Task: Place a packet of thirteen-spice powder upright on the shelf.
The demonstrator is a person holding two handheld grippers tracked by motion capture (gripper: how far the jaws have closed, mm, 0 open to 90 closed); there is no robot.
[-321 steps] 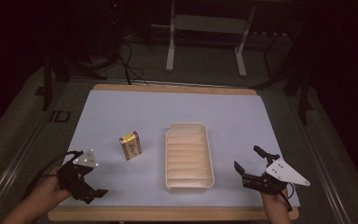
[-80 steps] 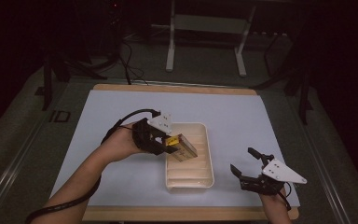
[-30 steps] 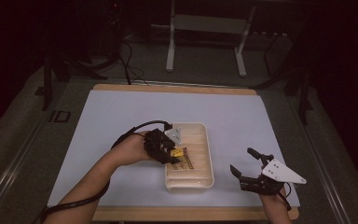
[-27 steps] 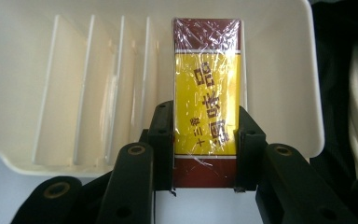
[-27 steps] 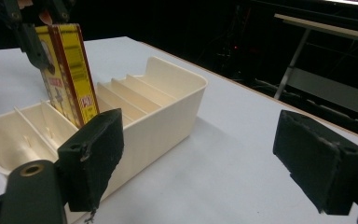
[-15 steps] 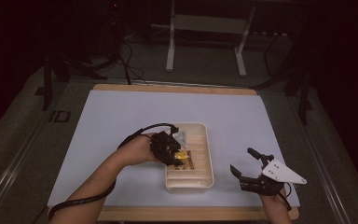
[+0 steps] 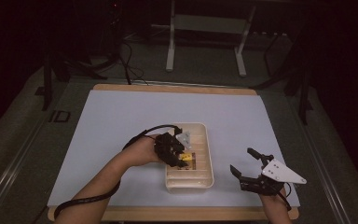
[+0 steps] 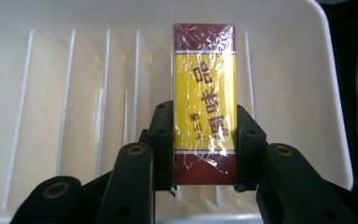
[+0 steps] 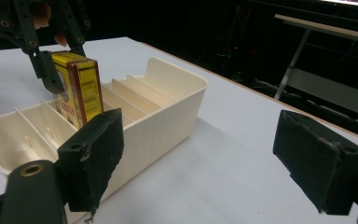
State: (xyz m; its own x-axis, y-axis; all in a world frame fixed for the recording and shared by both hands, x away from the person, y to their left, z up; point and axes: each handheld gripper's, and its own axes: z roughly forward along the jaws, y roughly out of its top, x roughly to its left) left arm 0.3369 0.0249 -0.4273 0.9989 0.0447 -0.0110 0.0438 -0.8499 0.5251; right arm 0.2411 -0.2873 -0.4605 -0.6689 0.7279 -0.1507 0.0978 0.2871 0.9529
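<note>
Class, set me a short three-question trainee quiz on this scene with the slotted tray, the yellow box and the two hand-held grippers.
1. True or false: the left gripper is shut on the yellow box.
2. Where is the box? A) flat on the table beside the tray B) inside the cream tray C) on the floor
3. How do the right gripper's jaws stand?

Key: 1 true. 2 B, standing tilted among the tray's dividers. 3 Open, nothing between them, over the table beside the tray.

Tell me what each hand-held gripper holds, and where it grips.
Left hand-held gripper clamps the yellow-and-maroon box by its long sides, near one end. Right hand-held gripper holds nothing.
</note>
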